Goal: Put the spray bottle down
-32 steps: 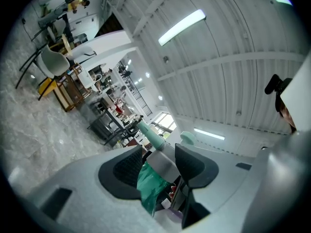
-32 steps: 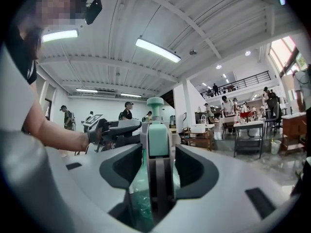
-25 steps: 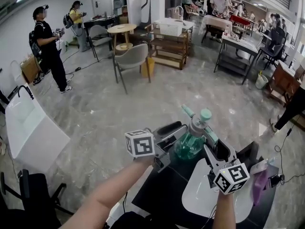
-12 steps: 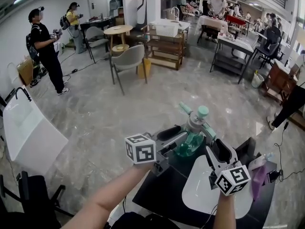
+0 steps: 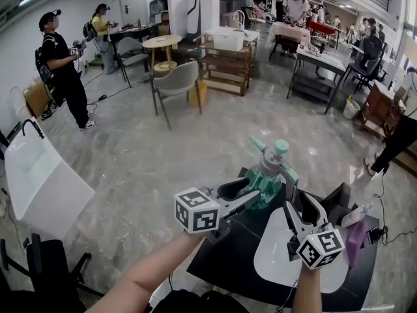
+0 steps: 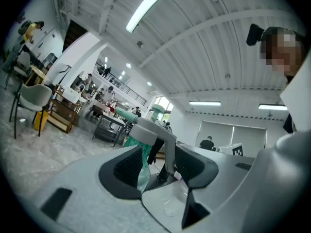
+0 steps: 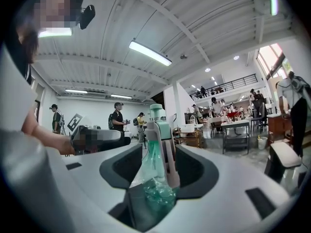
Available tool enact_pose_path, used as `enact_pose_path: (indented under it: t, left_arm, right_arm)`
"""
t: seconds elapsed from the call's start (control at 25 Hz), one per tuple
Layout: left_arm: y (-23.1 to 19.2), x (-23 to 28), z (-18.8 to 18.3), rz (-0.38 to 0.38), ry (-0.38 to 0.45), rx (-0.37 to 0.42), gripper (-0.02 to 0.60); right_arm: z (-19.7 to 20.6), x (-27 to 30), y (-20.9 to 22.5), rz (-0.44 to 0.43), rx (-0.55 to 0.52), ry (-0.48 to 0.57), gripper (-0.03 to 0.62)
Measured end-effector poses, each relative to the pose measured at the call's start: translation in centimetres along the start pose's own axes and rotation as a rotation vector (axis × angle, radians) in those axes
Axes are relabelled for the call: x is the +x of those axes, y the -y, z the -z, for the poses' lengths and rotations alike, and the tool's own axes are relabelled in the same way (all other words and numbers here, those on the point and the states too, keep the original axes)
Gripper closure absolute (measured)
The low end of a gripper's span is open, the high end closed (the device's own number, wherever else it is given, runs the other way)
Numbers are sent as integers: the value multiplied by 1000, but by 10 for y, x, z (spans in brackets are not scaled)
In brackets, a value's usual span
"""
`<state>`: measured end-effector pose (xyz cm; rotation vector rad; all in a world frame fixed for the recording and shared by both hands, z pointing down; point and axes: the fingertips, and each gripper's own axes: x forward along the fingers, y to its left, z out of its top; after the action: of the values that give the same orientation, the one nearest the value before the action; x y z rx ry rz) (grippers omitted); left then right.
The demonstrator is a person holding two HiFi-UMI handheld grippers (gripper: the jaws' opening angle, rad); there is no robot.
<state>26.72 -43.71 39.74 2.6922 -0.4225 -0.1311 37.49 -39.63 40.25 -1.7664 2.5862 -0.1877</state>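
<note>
The spray bottle is clear teal with a pale green trigger head. It stands upright over the far edge of the black table. My right gripper reaches up from below and is shut on the bottle; in the right gripper view the bottle fills the gap between the pads. My left gripper points at the bottle's body from the left, open, with its tips close beside it. In the left gripper view the bottle shows by the left pad, partly hidden by the right gripper's grey finger.
A white oval board lies on the black table under my right hand, with a purple object at its right. Beyond the table are grey floor, a grey chair, a white sink unit, and people standing at the far left.
My left gripper has dropped lower and drawn back toward me, away from the bottle's neck. The bottle stays in my right gripper and sits a little farther out over the table's edge.
</note>
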Motion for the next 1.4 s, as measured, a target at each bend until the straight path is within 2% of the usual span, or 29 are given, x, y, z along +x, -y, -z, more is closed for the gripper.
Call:
enact_pose_path:
  t: [0.24, 0.48, 0.72, 0.88, 1.04, 1.4]
  left_arm:
    - [11, -10, 9, -1, -31, 69, 398]
    - [19, -26, 16, -2, -27, 97, 399]
    - [31, -44, 26, 5, -22, 74, 400]
    - [40, -56, 34, 19, -33, 64, 424]
    - [50, -70, 41, 31, -28, 60, 473]
    - [69, -100, 60, 70, -76, 45, 515]
  right_arm:
    - [6, -10, -15, 24, 24, -1, 409]
    - [15, -17, -34, 45, 88, -11, 409]
    - [22, -23, -58, 52, 124, -18, 410]
    - [25, -30, -73, 54, 138, -22, 412]
    - [30, -36, -89, 63, 147, -28, 448]
    - [44, -54, -120, 115, 153, -52, 507]
